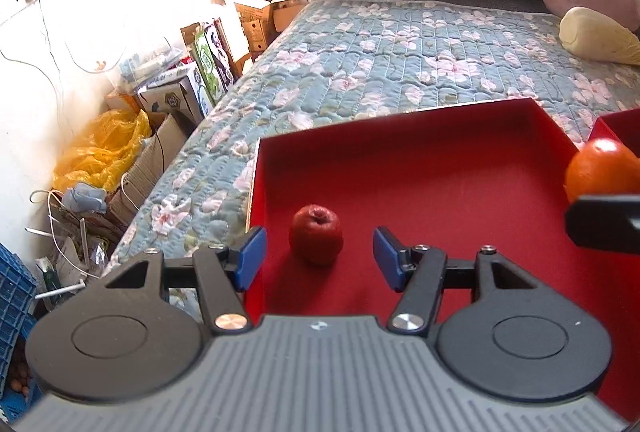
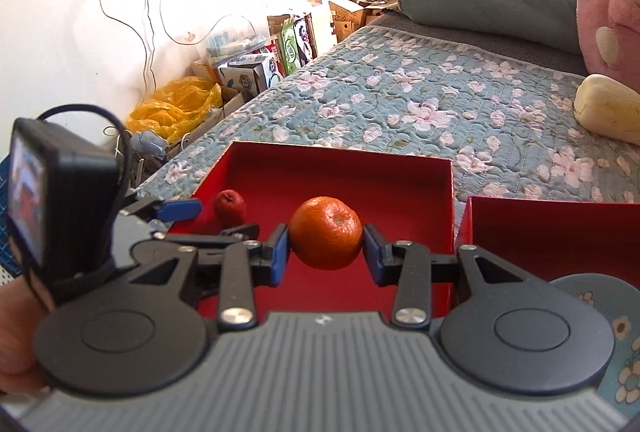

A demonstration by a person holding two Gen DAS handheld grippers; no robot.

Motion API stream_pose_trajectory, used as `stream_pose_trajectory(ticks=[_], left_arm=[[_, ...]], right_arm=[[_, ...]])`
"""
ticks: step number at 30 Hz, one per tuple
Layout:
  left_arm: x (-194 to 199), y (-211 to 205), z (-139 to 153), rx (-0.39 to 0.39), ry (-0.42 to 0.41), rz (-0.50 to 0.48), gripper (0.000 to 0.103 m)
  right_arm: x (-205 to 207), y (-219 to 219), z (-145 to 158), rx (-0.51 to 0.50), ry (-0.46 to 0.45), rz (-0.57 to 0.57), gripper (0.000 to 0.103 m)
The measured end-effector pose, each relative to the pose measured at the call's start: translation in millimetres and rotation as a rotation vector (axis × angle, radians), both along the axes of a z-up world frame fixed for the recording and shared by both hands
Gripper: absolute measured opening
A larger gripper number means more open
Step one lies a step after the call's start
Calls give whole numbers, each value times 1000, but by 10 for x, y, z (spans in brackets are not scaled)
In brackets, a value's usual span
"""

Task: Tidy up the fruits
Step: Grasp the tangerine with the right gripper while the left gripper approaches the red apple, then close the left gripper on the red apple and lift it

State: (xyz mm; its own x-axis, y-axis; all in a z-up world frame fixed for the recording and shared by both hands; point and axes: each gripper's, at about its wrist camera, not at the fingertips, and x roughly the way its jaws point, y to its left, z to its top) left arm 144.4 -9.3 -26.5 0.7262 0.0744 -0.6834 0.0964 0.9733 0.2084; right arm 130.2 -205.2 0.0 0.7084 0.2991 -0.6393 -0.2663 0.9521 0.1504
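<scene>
Left gripper (image 1: 319, 259): blue pads spread wide, nothing held, low over the near left part of the red tray (image 1: 420, 167); visible also from the right wrist (image 2: 200, 218), left of the orange.
Apple (image 1: 316, 234): small, dark red, upright on the tray floor, stem dimple up, long axis vertical; between the spread pads, touching neither.
Red tray: on a floral quilt (image 1: 360, 47), open side up.
Right gripper (image 2: 325, 252): pads clamped on the orange (image 2: 326, 232) at both sides, above the tray's near middle.
Orange: round, no clear long axis, stem end up and slightly toward the right pad; clear of the floor.
Second red tray (image 2: 552, 228): just right of the first.
Far right on the quilt: pale yellow cabbage (image 2: 608, 109), long axis running left-right, well apart from both trays.
</scene>
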Motion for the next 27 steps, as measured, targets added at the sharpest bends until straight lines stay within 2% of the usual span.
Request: stream_pose_trajectory(ticks=[6,9,16,18,20,27], left_arm=[[98,-19,-89,8,31,-1,65],[165,21,-120,-16,39,-11,61],[287,151,-138,-142,66,1,57],[295,165,-138,-167,68,-2,52],[287,161,-129,-176,66,-12,37],[230,131,-104,-180,76,-28,37]], right_arm=[[-146,-82,9,12,13,11,43],[-170,-72,17,13,10,18,43],[-214,-54,17,9,1,22,43],[-247,-65,12,9,5,20,43],[-285,-76,12,8,7,17,43],[-420,-135,34,2,-3,5,43]])
